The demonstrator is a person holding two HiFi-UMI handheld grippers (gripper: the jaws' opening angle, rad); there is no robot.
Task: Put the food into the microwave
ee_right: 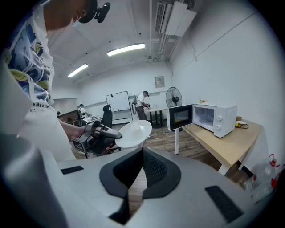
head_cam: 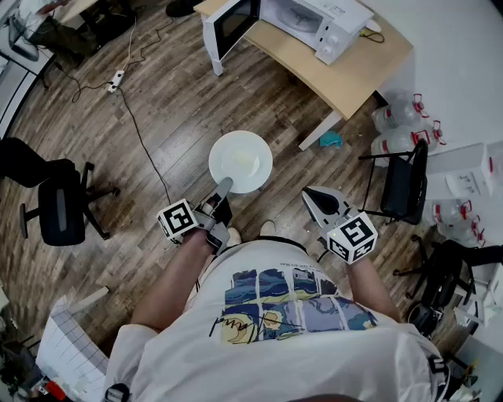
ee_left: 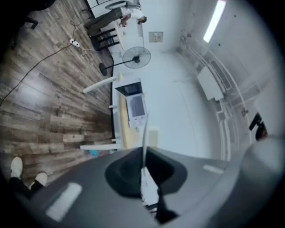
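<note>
A white round plate (head_cam: 240, 161) with a pale bit of food at its middle is held out level in front of me. My left gripper (head_cam: 224, 188) is shut on its near rim. In the left gripper view the plate (ee_left: 144, 133) shows edge-on as a thin line running out from between the jaws. My right gripper (head_cam: 318, 198) hangs to the right of the plate, shut and empty, tilted a little downward. The white microwave (head_cam: 314, 20) stands on a wooden desk (head_cam: 354, 74) ahead, its door (head_cam: 232, 23) swung open. The right gripper view shows the plate (ee_right: 132, 132) and the microwave (ee_right: 213, 118).
A black office chair (head_cam: 59, 208) stands at the left, and another black chair (head_cam: 405, 184) at the right beside large water bottles (head_cam: 397, 118). A cable (head_cam: 141, 133) and power strip (head_cam: 116, 80) lie on the wooden floor. A standing fan (ee_right: 173, 95) and people are at the far end.
</note>
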